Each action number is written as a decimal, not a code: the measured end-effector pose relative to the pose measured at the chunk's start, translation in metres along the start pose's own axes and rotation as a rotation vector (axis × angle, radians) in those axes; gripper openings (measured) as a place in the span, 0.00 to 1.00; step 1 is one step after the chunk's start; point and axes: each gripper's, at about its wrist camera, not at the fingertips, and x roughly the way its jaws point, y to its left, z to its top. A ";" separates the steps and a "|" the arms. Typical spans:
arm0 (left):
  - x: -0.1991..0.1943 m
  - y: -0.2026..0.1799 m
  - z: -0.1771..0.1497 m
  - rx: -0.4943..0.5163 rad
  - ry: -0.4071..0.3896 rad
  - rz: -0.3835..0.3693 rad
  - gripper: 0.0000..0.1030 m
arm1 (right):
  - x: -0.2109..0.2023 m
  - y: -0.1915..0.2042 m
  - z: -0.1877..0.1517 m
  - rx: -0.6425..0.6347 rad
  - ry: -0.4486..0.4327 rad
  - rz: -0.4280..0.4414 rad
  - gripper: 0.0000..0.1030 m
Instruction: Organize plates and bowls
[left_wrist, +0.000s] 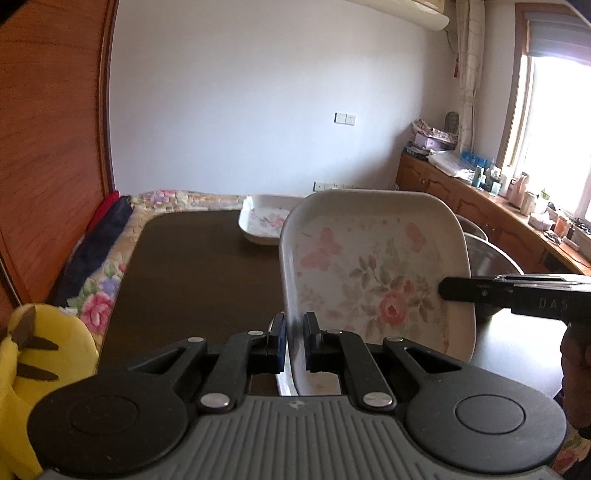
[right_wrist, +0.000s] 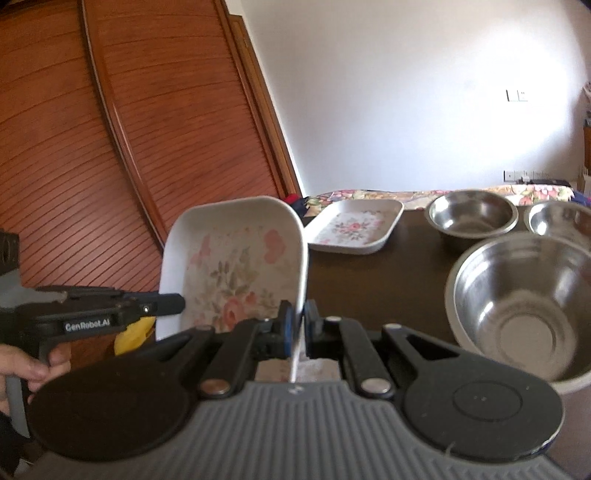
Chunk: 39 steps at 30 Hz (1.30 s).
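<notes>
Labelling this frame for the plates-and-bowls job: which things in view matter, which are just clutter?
Job:
- floral plate, held up by left gripper and right gripper
- second floral plate on table
- three steel bowls

Clutter:
- yellow plush toy
- floral bedding
- counter items

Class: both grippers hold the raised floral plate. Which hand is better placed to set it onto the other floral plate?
Left, probably: the left gripper clamps the held plate on the side nearer the resting plate.
</notes>
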 end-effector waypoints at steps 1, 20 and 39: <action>0.001 0.000 -0.002 -0.006 0.005 -0.005 0.38 | 0.000 -0.002 -0.001 0.006 -0.001 0.003 0.09; 0.017 -0.003 -0.014 -0.052 0.056 -0.002 0.38 | 0.002 -0.015 -0.025 0.066 0.043 0.026 0.08; 0.049 0.008 -0.016 -0.093 0.102 0.017 0.38 | 0.023 -0.019 -0.037 0.026 0.050 -0.032 0.09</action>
